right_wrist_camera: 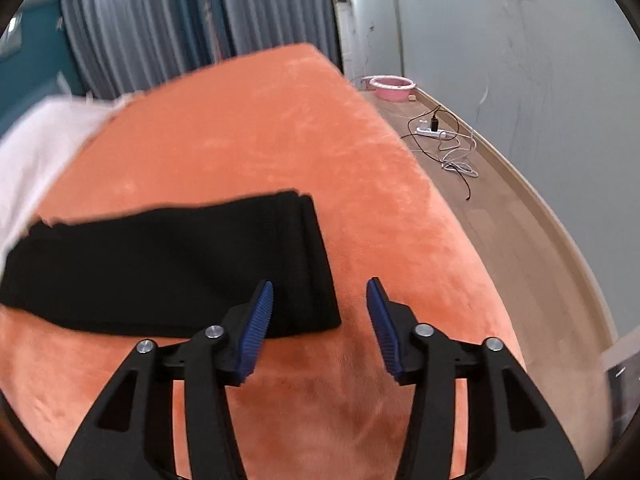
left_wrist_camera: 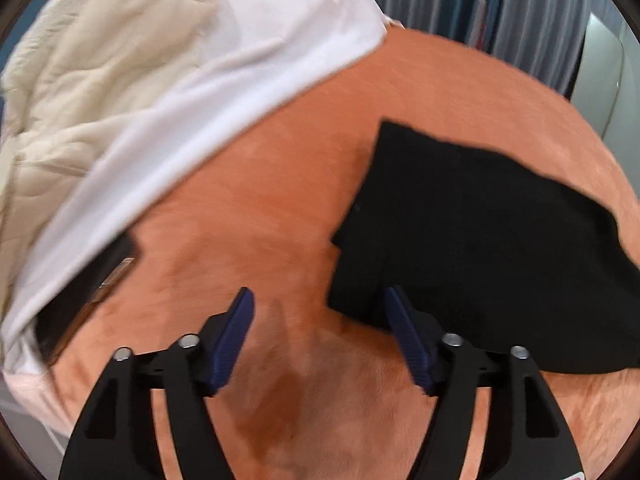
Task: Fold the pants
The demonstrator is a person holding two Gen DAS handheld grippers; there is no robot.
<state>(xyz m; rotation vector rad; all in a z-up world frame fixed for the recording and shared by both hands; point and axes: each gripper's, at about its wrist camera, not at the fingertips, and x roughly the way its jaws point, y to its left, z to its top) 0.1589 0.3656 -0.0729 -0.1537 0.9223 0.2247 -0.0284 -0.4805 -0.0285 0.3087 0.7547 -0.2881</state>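
The black pants (left_wrist_camera: 472,240) lie folded into a flat rectangle on the orange plush bed cover (left_wrist_camera: 280,200). My left gripper (left_wrist_camera: 318,300) is open above the cover at the pants' near left corner; its right finger overlaps the cloth's edge and nothing sits between the pads. In the right wrist view the same black pants (right_wrist_camera: 168,268) stretch leftward, their folded end toward me. My right gripper (right_wrist_camera: 320,292) is open over the pants' near right corner, the left finger in front of the cloth, the right one over bare cover (right_wrist_camera: 400,240). Neither gripper holds anything.
A white sheet (left_wrist_camera: 208,92) and a cream quilt (left_wrist_camera: 100,60) are heaped at the left of the bed, with a dark flat object (left_wrist_camera: 96,280) poking out beneath. Curtains (right_wrist_camera: 160,20) hang behind. On the floor at right lie a power strip with cables (right_wrist_camera: 436,132) and a pink basin (right_wrist_camera: 392,86).
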